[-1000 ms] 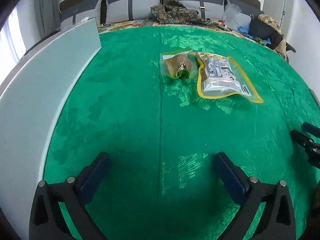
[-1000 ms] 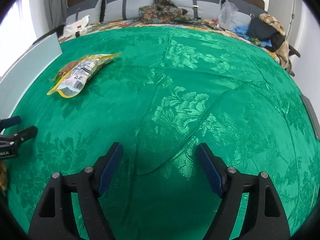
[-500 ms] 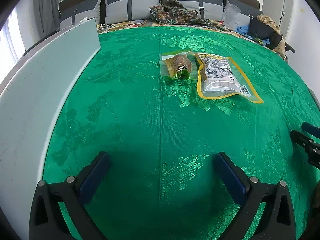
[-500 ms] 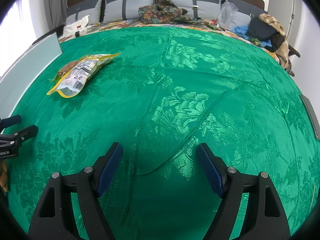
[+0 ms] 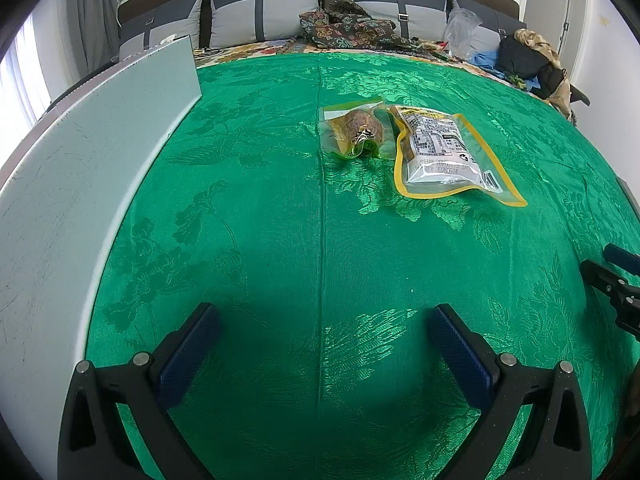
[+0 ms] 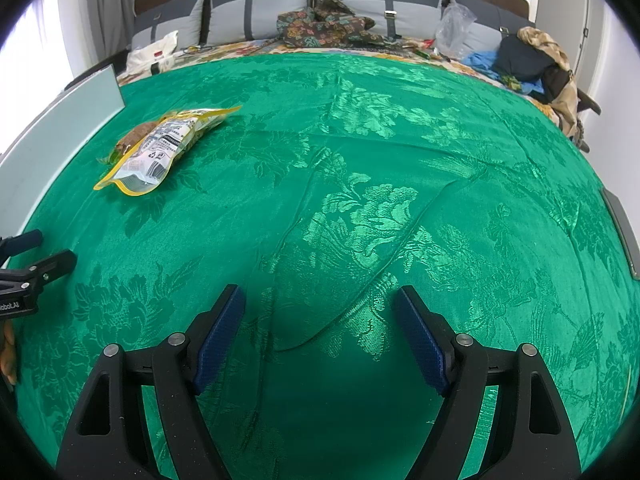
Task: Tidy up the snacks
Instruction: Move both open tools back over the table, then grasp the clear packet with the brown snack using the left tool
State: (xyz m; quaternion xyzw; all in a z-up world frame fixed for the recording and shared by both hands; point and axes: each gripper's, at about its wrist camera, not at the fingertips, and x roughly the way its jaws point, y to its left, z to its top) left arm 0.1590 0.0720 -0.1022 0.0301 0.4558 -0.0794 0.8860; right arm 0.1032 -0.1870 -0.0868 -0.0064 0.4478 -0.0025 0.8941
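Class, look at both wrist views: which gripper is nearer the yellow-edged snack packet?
Left. The left gripper faces the yellow-edged snack packet ahead; the right gripper sits farther off, packet far to its left.

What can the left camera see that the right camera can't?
Only the left wrist view shows the small clear snack pouch face-on, beside the yellow-edged snack packet; in the right wrist view that pouch is mostly hidden behind the packet. Only the right wrist view shows a white bag near the pillows. Both show the green cloth, the pale board, and both grippers, left gripper and right gripper, open and empty.
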